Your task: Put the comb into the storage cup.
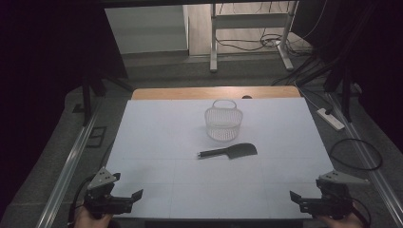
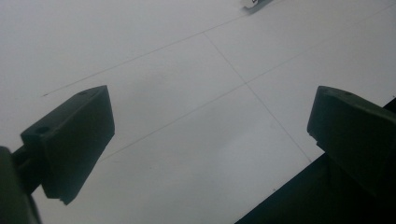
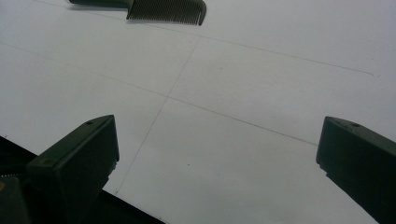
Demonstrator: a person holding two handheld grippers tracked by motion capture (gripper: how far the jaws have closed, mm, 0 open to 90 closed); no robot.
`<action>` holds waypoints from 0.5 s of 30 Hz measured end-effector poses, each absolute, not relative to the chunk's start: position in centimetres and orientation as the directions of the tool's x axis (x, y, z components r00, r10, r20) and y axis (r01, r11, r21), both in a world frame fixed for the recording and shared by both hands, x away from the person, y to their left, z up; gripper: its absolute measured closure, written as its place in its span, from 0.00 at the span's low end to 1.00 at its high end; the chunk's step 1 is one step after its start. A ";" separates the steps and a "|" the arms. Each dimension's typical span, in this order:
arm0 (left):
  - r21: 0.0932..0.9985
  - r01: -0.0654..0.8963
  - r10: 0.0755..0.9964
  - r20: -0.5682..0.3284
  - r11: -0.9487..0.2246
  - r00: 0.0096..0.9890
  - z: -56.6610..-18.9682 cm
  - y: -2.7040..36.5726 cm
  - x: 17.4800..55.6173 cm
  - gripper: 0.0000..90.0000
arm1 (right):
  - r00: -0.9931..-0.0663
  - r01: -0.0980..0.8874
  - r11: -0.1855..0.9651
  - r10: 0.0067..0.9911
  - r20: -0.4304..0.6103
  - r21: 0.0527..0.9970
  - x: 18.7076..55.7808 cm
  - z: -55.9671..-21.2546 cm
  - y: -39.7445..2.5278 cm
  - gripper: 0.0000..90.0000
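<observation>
White surface (image 1: pixel 157 142) carries a dark comb (image 1: pixel 229 151) just in front of a mesh basket (image 1: pixel 223 122), well ahead of both sets of fingers. Left gripper (image 1: pixel 135 195) and right gripper (image 1: pixel 295 197) sit released, holding nothing.

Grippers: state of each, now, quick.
Left gripper: open, holding nothing, over the bare table.
Right gripper: open, holding nothing, pointed toward the comb.
</observation>
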State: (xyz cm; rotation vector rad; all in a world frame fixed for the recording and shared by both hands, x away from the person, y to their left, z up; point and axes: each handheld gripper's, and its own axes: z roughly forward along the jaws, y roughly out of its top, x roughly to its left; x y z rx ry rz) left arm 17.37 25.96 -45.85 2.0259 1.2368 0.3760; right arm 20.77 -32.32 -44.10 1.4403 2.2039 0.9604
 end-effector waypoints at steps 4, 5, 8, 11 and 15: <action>0.703 0.656 0.860 -0.125 -0.275 0.495 -45.9 26.1 17.4 0.02 | -0.442 0.663 0.274 0.894 0.069 0.696 20.8 -44.1 -32.1 0.00; 0.701 0.658 0.859 -0.128 -0.275 0.496 -45.9 26.1 17.4 0.02 | -0.446 0.663 0.280 0.892 0.066 0.694 20.8 -44.1 -32.0 0.00; 0.699 0.659 0.855 -0.133 -0.279 0.502 -45.9 26.1 17.4 0.03 | -0.467 0.659 0.302 0.882 0.060 0.689 20.9 -44.1 -31.8 0.00; 0.698 0.658 0.854 -0.129 -0.283 0.504 -45.9 26.0 17.3 0.03 | -0.471 0.660 0.308 0.880 0.058 0.685 21.0 -44.2 -31.8 0.00; 0.697 0.661 0.856 -0.134 -0.277 0.499 -45.9 26.1 17.3 0.03 | -0.469 0.662 0.301 0.881 0.065 0.686 21.0 -44.1 -31.8 0.00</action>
